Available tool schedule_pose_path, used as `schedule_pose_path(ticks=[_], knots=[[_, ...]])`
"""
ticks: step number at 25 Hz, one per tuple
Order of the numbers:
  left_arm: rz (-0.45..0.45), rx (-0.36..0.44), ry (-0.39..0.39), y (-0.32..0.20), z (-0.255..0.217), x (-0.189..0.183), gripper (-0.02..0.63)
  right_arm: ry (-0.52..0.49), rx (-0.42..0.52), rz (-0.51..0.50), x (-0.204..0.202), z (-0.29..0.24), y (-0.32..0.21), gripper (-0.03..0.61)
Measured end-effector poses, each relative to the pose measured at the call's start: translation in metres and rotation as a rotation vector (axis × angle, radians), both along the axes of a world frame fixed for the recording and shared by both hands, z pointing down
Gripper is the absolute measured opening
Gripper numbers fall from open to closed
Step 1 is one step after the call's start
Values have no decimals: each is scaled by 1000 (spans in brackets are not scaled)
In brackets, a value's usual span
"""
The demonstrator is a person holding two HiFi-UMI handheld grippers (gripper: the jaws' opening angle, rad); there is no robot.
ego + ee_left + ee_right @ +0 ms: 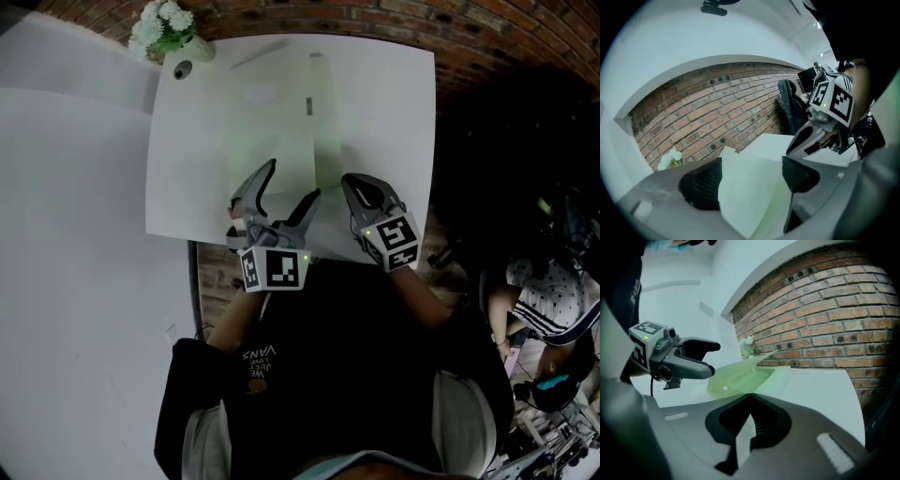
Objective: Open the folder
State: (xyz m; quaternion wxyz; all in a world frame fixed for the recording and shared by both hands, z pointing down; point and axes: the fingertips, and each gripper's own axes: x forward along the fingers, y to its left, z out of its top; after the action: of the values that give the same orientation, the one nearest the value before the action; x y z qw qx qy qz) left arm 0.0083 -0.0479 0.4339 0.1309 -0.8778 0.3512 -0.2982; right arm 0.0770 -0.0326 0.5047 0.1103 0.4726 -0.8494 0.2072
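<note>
A pale green translucent plastic folder (281, 122) lies mid-way across the square white table (394, 112). Near the table's front edge, the right gripper (354, 187) pinches the folder's edge. The left gripper (291, 183) has its jaws apart around the lifted cover.

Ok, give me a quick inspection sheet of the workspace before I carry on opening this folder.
Surface: white table.
Job's things: pale green folder lies on the table, its cover partly lifted at the near side.
Clutter: white flowers at the far left corner.
Grippers: left claw open, with the raised cover between its jaws; right claw shut on the folder's near edge.
Cables: thin cable hangs under the left gripper.
Surroundings: brick wall behind the table; seated person to the right.
</note>
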Motion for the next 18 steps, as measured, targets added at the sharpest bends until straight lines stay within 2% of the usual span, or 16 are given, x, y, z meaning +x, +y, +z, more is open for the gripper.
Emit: schedule_pose_path(ticks=[10, 18], knots=[[-83, 81, 58, -1, -34, -34, 399, 17, -2, -28, -20, 1, 1, -2], [-142, 145, 96, -4, -62, -66, 399, 30, -3, 0, -24, 0, -7, -2]])
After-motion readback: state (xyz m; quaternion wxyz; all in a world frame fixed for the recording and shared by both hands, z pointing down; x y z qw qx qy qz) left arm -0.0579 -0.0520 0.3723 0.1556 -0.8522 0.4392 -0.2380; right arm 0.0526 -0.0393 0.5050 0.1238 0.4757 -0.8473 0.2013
